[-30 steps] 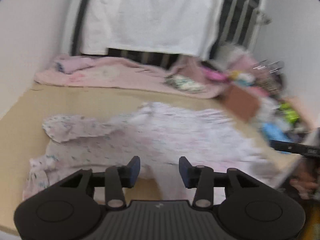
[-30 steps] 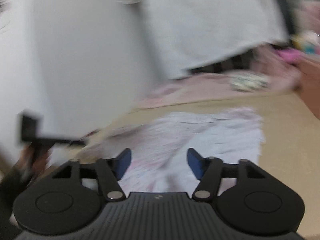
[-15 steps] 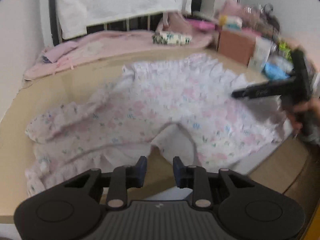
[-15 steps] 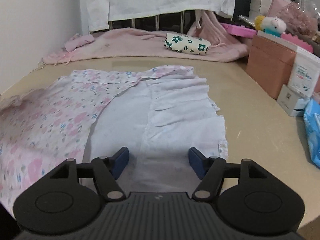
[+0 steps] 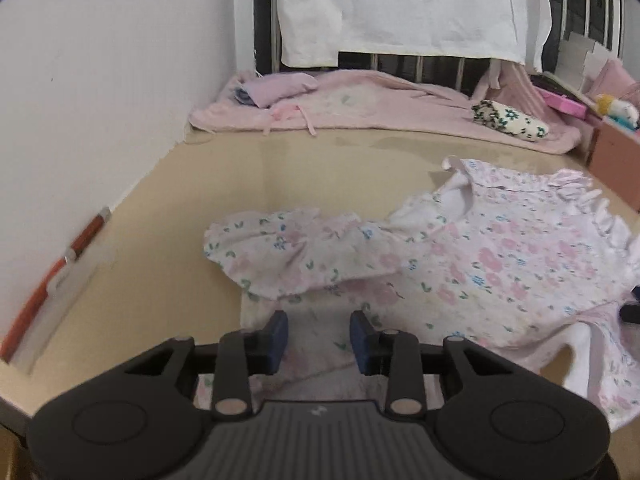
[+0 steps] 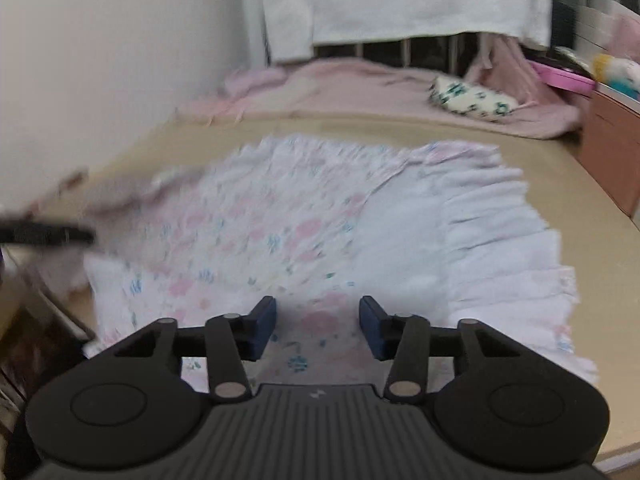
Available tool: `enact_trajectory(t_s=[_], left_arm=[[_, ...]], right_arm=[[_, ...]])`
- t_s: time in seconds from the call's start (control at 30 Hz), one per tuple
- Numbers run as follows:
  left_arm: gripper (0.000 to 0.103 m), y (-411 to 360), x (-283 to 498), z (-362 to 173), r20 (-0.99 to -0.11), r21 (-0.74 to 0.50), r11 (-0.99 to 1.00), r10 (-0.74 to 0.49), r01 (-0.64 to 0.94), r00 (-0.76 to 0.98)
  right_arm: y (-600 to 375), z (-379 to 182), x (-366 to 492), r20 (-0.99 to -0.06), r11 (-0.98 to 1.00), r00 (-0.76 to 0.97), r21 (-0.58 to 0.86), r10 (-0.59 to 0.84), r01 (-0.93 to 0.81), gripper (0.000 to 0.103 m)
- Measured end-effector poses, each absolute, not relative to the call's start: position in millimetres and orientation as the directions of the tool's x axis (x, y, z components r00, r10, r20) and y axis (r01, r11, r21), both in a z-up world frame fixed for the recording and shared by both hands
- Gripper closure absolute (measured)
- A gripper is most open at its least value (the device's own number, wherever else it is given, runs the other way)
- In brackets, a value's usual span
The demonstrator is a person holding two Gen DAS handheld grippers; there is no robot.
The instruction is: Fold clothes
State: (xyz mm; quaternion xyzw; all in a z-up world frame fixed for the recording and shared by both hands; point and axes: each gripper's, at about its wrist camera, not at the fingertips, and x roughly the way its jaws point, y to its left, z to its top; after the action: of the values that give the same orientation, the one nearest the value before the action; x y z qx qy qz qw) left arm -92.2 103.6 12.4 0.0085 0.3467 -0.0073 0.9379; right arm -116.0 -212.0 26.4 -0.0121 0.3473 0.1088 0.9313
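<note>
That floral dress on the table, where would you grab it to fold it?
Probably the sleeve of the floral dress, at its cuff end. It lies flat, sticking out sideways just ahead of the open left gripper; come in low from the near table edge.

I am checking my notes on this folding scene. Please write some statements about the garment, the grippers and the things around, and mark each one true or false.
1. Both the left gripper and the right gripper are open, holding nothing. True.
2. The floral garment lies on the tan table. True.
3. The garment is plain blue. False: it is white with pink and blue flowers.
4. A pink blanket lies at the far end of the table. True.
5. The white cloth lies folded on the table. False: it hangs behind the blanket.
</note>
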Motion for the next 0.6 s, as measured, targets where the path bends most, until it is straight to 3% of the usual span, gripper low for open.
enact_trajectory(t_s=[0.33,0.37,0.4,0.43,0.47,0.57,0.6], left_arm=[[0.071,121.5,0.0,12.2,-0.677,0.004,0.997,0.056,-0.072,0.734],[0.074,128.1,2.2,14.0,-0.683,-0.008,0.994,0.072,-0.106,0.727],[0.074,134.7,-5.6,17.0,-0.673,-0.034,0.993,0.058,-0.11,0.737],[0.07,141.3,-13.5,19.9,-0.663,-0.061,0.992,0.045,-0.114,0.747],[0.066,147.3,-22.2,22.8,-0.65,-0.089,0.99,0.027,-0.112,0.76],[0.065,143.3,-44.9,27.2,-0.612,-0.157,0.987,-0.081,-0.021,0.786],[0.065,133.5,-46.6,27.2,-0.61,-0.164,0.986,-0.122,0.026,0.783]], right_arm=[[-218.7,22.6,-6.2,-0.668,0.998,0.743,-0.013,0.038,-0.064,0.053],[-214.1,23.4,-9.1,-0.663,0.996,0.747,-0.017,0.053,-0.087,0.054],[-206.3,25.0,-20.5,-0.656,0.991,0.749,-0.018,0.089,-0.133,0.069],[-198.5,26.6,-31.9,-0.649,0.984,0.75,-0.019,0.124,-0.179,0.073],[-190.7,28.1,-43.3,-0.643,0.974,0.749,-0.021,0.159,-0.225,0.071],[-167.2,32.9,-77.6,-0.622,0.933,0.737,-0.028,0.264,-0.359,0.047],[-159.4,34.5,-89.0,-0.616,0.915,0.729,-0.031,0.299,-0.402,0.046]])
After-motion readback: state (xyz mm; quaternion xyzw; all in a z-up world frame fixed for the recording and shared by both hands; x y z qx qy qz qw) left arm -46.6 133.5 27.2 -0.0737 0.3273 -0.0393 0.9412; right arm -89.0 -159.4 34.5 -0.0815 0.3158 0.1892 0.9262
